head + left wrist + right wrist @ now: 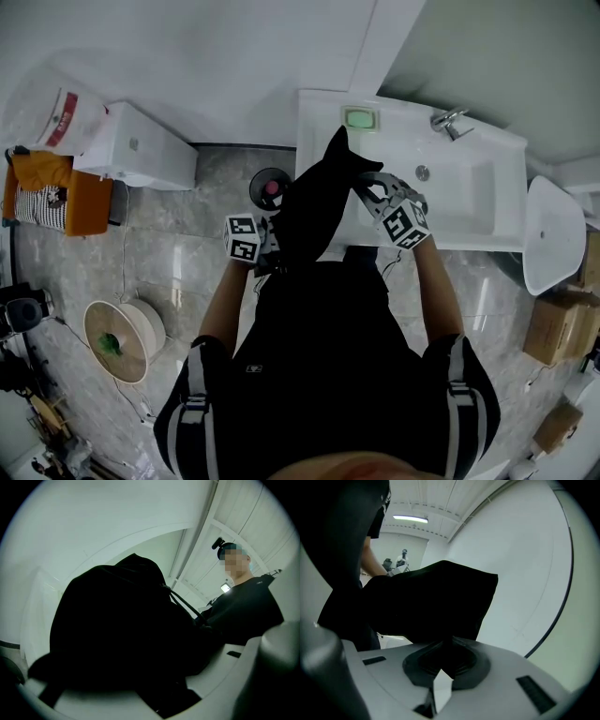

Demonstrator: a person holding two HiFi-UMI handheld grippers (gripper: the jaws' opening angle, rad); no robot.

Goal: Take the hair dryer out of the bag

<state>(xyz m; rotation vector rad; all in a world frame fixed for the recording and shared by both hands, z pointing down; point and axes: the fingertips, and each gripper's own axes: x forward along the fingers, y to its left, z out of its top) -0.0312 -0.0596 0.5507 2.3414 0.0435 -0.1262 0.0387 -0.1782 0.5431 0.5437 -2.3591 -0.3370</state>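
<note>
Jaws of left gripper (pixel 154 686) wide, right gripper (pixel 440 665) tight, both on one black bag (pixel 314 202).

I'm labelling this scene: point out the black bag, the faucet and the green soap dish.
black bag (pixel 317 202), head view, middle of its fabric
faucet (pixel 449 122), head view, on its spout
green soap dish (pixel 359 118), head view, its centre

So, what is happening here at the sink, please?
A person in black stands at the white sink and holds a black bag up over its edge with two hand-held tools. The right tool is shut on a fold of the bag's fabric. The left tool has its jaws wide around the bulk of the bag; whether they press on it is not clear. The hair dryer is not in sight, so it is not yet out.
</note>
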